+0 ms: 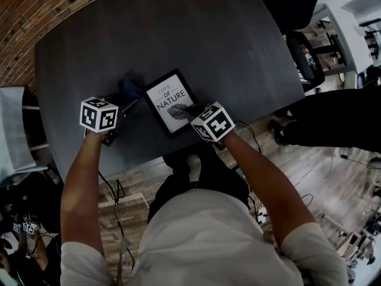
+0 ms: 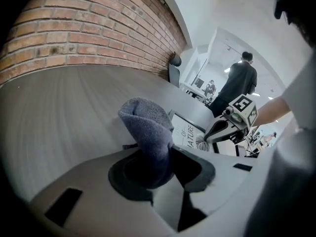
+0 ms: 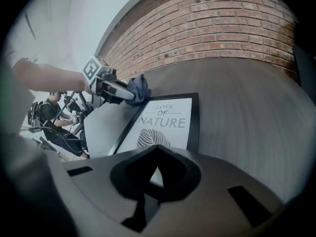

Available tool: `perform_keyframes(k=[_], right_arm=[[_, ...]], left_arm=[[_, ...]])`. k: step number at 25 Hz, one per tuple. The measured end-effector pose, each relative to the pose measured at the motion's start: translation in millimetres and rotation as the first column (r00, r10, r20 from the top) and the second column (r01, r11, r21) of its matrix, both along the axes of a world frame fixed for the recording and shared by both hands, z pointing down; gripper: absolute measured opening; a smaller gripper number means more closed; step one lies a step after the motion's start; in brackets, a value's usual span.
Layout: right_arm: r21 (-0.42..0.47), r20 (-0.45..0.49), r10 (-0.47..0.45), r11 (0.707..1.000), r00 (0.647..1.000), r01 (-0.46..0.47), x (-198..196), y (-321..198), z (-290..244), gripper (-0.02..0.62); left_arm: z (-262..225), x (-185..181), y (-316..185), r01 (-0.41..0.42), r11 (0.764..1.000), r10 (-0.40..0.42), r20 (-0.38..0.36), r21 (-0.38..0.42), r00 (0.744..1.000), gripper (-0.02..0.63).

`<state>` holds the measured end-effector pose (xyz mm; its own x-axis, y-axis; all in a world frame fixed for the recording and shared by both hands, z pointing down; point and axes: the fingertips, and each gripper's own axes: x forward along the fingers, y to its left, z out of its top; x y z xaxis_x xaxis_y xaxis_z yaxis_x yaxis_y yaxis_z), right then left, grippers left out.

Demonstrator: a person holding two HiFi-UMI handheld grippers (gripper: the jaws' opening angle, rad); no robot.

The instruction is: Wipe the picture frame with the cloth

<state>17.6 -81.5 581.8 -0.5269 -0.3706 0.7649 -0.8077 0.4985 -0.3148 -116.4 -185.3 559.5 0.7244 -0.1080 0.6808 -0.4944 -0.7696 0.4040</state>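
Observation:
A black picture frame (image 1: pixel 171 103) with a white "NATURE" print lies flat on the dark table (image 1: pixel 178 28), near its front edge. My left gripper (image 1: pixel 126 100) is shut on a bunched blue-grey cloth (image 1: pixel 129 88) just left of the frame's upper left corner. In the left gripper view the cloth (image 2: pixel 148 137) sticks up out of the jaws, with the frame (image 2: pixel 190 135) beyond it. My right gripper (image 1: pixel 191 109) is shut and empty, its tips on the frame's right part. In the right gripper view the frame (image 3: pixel 168 122) fills the middle and the cloth (image 3: pixel 139 88) hangs at its far left corner.
A brick wall (image 1: pixel 36 11) runs behind the table. A white chair (image 1: pixel 15 130) stands at the left. At the right, a person in black (image 1: pixel 339 121) stands beside a dark office chair (image 1: pixel 292 2). Cables (image 1: pixel 250 133) trail on the wooden floor under the table's front edge.

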Motion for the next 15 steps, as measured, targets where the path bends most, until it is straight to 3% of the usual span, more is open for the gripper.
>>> perform_keyframes(k=[3,6,9,15], right_arm=[[-0.032,0.026,0.033,0.999,0.999,-0.032,0,-3,-1,0.015],[-0.075,0.064,0.053,0.996,0.997,-0.048,-4,-2,-2,0.026],[-0.045,0.043,0.045,0.998,0.998,-0.043,3,2,-8,0.167],[0.037,0.065,0.125,0.991,0.990,-0.128,16,9,-38,0.187]], left_arm=[[-10,-15,21,0.056,0.998,-0.057,-0.064,-0.012,0.996,0.121],[-25,-28,50,0.135,0.990,-0.138,-0.167,-0.031,0.976,0.123],[-41,-34,76,0.211,0.976,-0.218,-0.273,-0.055,0.937,0.123],[-72,-50,119,0.314,0.944,-0.326,-0.402,-0.096,0.856,0.124]])
